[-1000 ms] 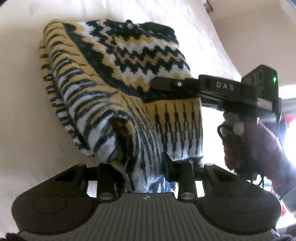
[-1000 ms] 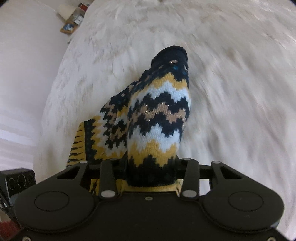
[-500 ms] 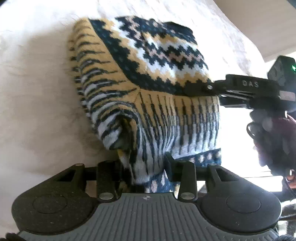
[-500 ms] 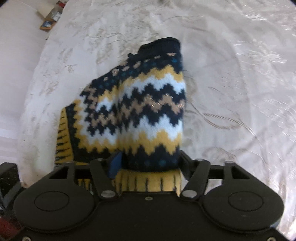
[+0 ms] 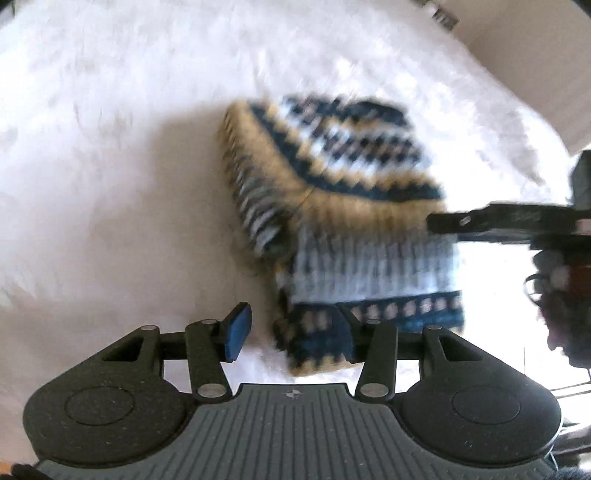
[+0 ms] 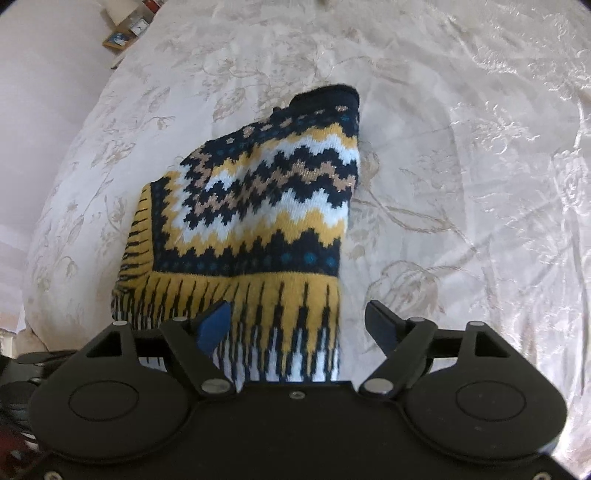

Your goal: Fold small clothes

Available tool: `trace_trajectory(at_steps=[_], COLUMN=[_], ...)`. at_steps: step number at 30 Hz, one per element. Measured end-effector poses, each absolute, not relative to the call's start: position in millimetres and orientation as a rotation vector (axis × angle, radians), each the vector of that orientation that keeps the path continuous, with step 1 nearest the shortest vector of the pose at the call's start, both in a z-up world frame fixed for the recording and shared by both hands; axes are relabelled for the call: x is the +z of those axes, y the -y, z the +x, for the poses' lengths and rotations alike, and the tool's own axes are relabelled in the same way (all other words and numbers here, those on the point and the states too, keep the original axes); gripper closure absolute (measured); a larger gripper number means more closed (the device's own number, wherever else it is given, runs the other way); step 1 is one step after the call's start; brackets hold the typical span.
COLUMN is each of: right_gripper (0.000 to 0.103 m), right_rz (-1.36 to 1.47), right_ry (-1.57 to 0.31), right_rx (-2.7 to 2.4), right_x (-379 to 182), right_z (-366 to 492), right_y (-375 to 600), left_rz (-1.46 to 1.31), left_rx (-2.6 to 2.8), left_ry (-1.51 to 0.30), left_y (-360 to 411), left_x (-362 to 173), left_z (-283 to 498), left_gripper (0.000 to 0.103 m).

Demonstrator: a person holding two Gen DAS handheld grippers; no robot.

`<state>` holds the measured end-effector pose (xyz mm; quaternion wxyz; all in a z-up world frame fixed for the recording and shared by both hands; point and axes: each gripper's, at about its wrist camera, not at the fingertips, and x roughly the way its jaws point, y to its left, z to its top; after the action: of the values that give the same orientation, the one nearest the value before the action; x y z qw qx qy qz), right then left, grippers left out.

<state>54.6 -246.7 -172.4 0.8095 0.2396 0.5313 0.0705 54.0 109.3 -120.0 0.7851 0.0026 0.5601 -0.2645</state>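
A knitted sweater (image 6: 258, 206) in navy, yellow and white zigzags lies folded on the white bedspread (image 6: 461, 184). My right gripper (image 6: 297, 326) hangs over its striped hem. Its jaws are opening wide, and the hem lies between them with neither pad pressing on it. The left wrist view is blurred. It shows the sweater (image 5: 332, 192) from the other side. My left gripper (image 5: 291, 332) is at its near hem corner and its jaws are opening. The blue left pad (image 5: 238, 332) stands apart from the cloth, which lies against the right finger. One finger of the right gripper (image 5: 498, 218) reaches in from the right.
The embroidered bedspread stretches far and right of the sweater. Its edge curves down on the left to a pale floor (image 6: 44, 92). A small box and papers (image 6: 122, 35) lie on that floor at the far left. The person's hand (image 5: 561, 295) holds the right gripper.
Both grippers were shut on the sweater's hem and have let go, their jaws spreading. The sweater has settled flat on the bed. Both grippers have drawn back from it.
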Motion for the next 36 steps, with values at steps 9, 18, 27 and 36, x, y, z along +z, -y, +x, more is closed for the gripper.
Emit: trace_trajectory(at_steps=[9, 18, 27, 36], right_gripper=[0.015, 0.001, 0.0, 0.0], right_rz=[0.501, 0.456, 0.368, 0.32], right_ry=[-1.072, -1.024, -1.143, -1.15], right_rx=[0.068, -0.037, -0.113, -0.132], right_x=[-162.4, -156.1, -194.8, -217.6], right_z=[44.2, 65.0, 96.8, 105.1], right_y=[259.6, 264.6, 255.2, 248.2], left_rz=[0.018, 0.11, 0.043, 0.087], left_rx=[-0.629, -0.509, -0.443, -0.491], left_ry=[-1.002, -1.092, -1.252, -1.28], left_y=[-67.2, -50.2, -73.9, -69.1], left_x=[-82.6, -134.6, -172.5, -178.1], left_z=[68.4, 115.0, 132.0, 139.5], left_gripper=[0.051, 0.03, 0.001, 0.0])
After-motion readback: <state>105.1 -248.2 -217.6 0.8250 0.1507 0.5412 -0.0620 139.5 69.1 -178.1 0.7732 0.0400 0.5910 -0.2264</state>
